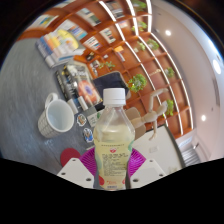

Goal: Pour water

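Note:
A clear plastic bottle point(113, 143) with a white cap and a pale label with red marks stands upright between my fingers. My gripper point(112, 166) is shut on the bottle, and the magenta pads point(88, 160) press on its two sides. A white mug point(56, 117) with its handle facing the fingers stands on the table beyond and to the left of the bottle. The whole scene looks tilted, so the bottle seems lifted off the table; its base is hidden by the fingers.
A dark appliance point(76, 84) and small items stand on the table point(30, 90) behind the mug. Orange-brown shelves point(110, 30) with books and plants fill the wall behind. A white chair point(152, 108) stands to the right beyond the bottle.

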### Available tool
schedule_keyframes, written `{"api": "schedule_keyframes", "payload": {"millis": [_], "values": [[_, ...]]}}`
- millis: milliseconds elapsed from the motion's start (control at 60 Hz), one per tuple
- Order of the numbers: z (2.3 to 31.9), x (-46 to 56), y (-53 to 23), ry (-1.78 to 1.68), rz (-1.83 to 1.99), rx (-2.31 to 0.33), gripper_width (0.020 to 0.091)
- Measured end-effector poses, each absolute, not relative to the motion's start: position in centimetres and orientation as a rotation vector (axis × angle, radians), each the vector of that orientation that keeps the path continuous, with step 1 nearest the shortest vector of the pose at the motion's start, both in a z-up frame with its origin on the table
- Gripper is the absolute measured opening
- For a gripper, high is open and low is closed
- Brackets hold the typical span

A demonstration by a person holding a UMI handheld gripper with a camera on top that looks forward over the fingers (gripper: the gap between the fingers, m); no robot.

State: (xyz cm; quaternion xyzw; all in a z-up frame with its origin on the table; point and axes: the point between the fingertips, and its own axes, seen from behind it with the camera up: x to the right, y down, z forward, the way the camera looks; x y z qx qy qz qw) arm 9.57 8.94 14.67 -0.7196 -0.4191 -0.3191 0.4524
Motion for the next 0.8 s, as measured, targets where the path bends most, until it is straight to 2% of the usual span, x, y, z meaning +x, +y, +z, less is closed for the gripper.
{"api": "schedule_keyframes", "payload": {"millis": [183, 200, 367, 633, 750, 800], "values": [[14.5, 9.0, 9.0, -0.65, -0.279, -1.893, 0.0359], [13.8, 7.6, 9.1, -0.614, -0.256, -1.894, 0.0359], [13.9, 8.3, 10.1, -0.401, 0.01, -1.871, 0.0358], [10.6, 7.9, 11.1, -0.232, 0.171, -1.873, 0.0376], [7.6, 8.3, 11.4, -0.201, 0.171, -1.886, 0.038], [7.7, 8.5, 11.5, -0.184, 0.163, -1.851, 0.0377]]}}
